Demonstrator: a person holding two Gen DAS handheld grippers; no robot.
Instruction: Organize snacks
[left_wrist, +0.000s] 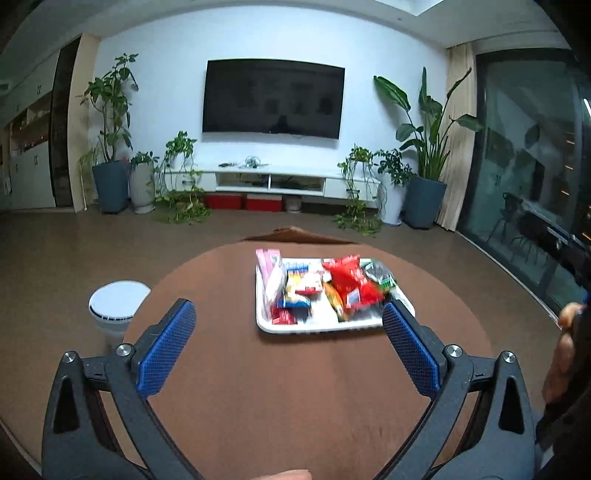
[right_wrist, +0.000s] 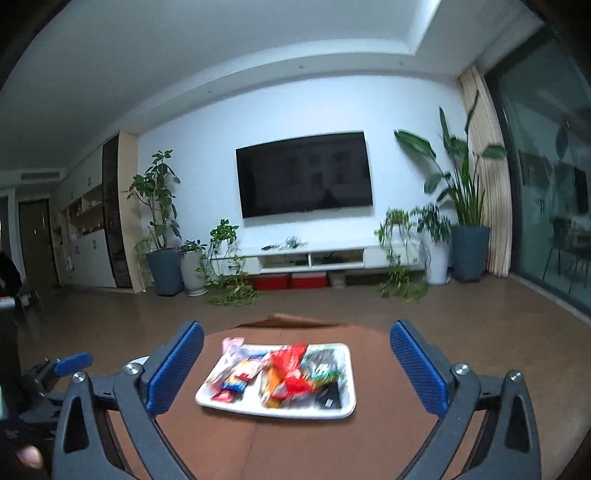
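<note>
White tray (left_wrist: 317, 326) sits on round brown table (left_wrist: 236, 387), toward the far side, piled w/ snack packs: red bag (left_wrist: 351, 282) near the middle, pink pack (left_wrist: 269, 264) at the left end, dark green pack (left_wrist: 380, 275) at the right. Left gripper (left_wrist: 289, 321) hovers over the table, jaws spread wide, holding nothing; its right pad overlaps the tray's near right corner in view. Right gripper (right_wrist: 297, 345) is likewise wide open & empty, tray (right_wrist: 236, 405) framed between its fingers. Right-wrist view is blurred, so pack labels can't be read. White bin (left_wrist: 117, 306) stands on the floor left of the table.
</note>
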